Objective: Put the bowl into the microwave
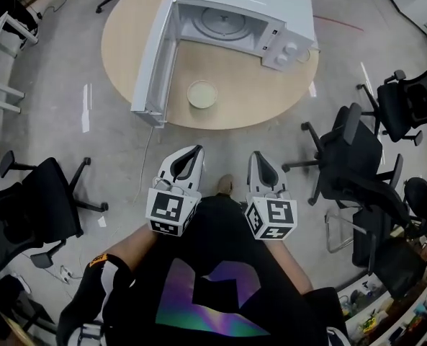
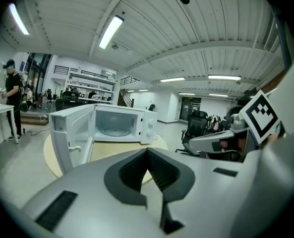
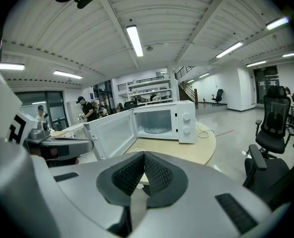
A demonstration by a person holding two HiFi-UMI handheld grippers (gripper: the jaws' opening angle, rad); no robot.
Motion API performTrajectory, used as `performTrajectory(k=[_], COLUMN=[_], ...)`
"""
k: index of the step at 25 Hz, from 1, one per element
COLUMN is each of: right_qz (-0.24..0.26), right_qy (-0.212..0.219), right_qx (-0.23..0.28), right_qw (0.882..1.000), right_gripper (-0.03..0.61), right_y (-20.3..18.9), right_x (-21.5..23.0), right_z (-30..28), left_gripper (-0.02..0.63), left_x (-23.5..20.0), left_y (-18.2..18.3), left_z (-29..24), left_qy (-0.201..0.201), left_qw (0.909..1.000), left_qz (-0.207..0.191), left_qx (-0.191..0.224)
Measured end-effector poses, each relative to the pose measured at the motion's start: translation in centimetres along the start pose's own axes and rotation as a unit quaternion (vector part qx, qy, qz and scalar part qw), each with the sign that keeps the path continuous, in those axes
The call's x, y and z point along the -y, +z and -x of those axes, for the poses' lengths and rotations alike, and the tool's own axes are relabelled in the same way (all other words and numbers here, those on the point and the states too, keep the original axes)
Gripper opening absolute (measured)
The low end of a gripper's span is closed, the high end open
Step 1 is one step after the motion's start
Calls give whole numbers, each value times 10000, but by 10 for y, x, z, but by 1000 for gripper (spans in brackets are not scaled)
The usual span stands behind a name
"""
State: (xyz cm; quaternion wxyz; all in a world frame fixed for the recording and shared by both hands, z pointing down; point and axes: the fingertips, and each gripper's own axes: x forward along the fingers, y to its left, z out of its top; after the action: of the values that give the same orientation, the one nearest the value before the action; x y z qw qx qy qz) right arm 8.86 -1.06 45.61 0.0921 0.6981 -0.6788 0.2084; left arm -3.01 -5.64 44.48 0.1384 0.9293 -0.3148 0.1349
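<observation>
On the round table [image 1: 271, 103], the cream bowl [image 1: 202, 94] sits just before the open microwave [image 1: 235, 21]. Both the left gripper [image 1: 190, 156] and right gripper [image 1: 258, 161] hang well short, jaws together, empty. Best step closer, part one pair, and take the rim squarely.

Left tool [image 2: 147, 153], jaws pressing together at tips, pointing toward white microwave [image 2: 118, 125] sitting on round counter [image 2: 156, 144], door [image 2: 72, 138] hanging open at left; person [image 2: 12, 95] standing far left.
</observation>
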Motion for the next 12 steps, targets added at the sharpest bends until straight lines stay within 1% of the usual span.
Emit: performTrajectory(k=[12], right_qz=[-32], right_qy=[768], right_qx=[16], right_qw=[9970], right_gripper=[15], right_y=[7], right_x=[47], right_z=[-16], left_gripper=[46], left_x=[28], left_y=[6], left_z=[-29], left_qy=[783], left_qw=[9969], left_qz=[-70], left_qx=[-48])
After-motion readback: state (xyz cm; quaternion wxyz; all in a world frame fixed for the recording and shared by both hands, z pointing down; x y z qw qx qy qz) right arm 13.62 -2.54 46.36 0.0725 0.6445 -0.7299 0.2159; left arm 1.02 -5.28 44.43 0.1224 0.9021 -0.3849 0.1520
